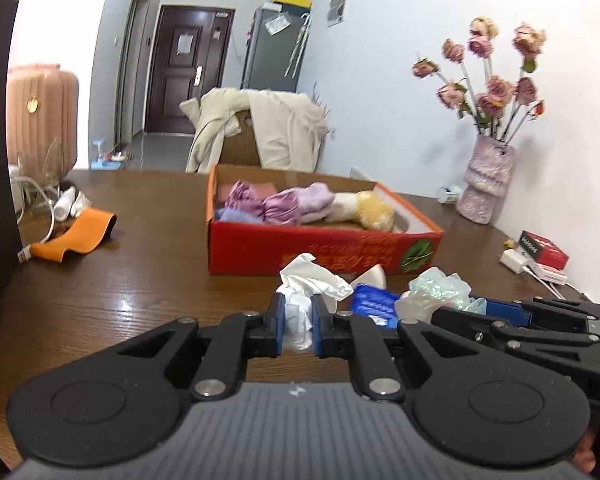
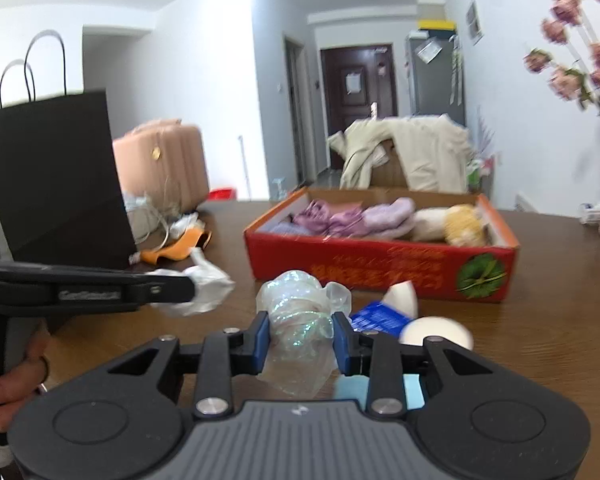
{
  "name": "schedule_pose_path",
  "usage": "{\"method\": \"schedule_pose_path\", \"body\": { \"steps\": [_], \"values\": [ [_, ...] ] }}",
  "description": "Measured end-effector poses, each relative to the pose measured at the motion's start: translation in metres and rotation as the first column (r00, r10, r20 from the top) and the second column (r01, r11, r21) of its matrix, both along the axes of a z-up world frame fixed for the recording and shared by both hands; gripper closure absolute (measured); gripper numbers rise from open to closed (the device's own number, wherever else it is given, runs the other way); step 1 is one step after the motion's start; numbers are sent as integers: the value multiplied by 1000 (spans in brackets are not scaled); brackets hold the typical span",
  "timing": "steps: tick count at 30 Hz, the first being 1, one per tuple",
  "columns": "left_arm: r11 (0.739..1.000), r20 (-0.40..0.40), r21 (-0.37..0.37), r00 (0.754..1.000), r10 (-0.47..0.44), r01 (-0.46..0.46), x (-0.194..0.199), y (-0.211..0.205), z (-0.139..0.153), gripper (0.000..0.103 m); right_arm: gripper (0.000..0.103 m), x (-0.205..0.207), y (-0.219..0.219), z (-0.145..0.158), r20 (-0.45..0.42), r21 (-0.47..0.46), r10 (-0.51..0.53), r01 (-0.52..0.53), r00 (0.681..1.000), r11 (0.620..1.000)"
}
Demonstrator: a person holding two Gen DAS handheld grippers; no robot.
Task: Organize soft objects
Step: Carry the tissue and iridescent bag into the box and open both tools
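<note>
Your left gripper (image 1: 298, 322) pinches white tissue (image 1: 312, 280); your right gripper (image 2: 300, 340) clamps crinkled plastic (image 2: 296, 308). Both hang over the brown wooden table (image 1: 140, 280), near the red box (image 1: 320, 248) of soft toys, hallway door (image 1: 188, 68) beyond.

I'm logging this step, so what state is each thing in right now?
left gripper: jaws shut on the white tissue
right gripper: jaws shut on the clear plastic wrap
red box: open, holding soft items
black paper bag: upright
vase: upright, holding flowers
</note>
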State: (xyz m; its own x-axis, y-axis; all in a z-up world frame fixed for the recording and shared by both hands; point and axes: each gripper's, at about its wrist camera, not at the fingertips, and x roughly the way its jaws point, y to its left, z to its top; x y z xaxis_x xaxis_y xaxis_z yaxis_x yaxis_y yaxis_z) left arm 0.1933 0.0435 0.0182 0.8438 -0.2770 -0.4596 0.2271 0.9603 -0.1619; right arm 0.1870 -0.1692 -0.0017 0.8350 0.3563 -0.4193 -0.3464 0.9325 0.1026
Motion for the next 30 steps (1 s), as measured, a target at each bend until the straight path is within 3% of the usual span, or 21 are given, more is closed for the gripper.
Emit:
{"method": "schedule_pose_path", "body": {
  "steps": [5,7,13,19,22,27,30],
  "values": [
    [999,21,-3,998,-53,53,5,-17,20,89,71,-10,-32,11,27,23,-49,48,998,999],
    [998,25,36,998,-53,52,17,-29,27,89,71,-7,-42,18,40,23,-61,61,997,998],
    [995,-30,12,995,-97,98,94,-51,45,89,71,44,-76,43,41,36,-60,58,997,998],
    [995,-154,-2,983,-98,99,218,-74,37,89,70,156,-83,57,-49,35,-21,23,999,999],
    [997,-243,5,967,-78,82,278,-83,15,89,70,228,-80,49,-160,58,-13,23,987,998],
    [997,-364,39,930,-53,72,343,-91,-29,87,67,331,-59,18,-312,-24,-43,38,949,999],
    [995,-373,71,927,-45,77,353,-91,-44,84,62,376,-51,-12,-452,-34,-43,31,891,999]
  ]
}}
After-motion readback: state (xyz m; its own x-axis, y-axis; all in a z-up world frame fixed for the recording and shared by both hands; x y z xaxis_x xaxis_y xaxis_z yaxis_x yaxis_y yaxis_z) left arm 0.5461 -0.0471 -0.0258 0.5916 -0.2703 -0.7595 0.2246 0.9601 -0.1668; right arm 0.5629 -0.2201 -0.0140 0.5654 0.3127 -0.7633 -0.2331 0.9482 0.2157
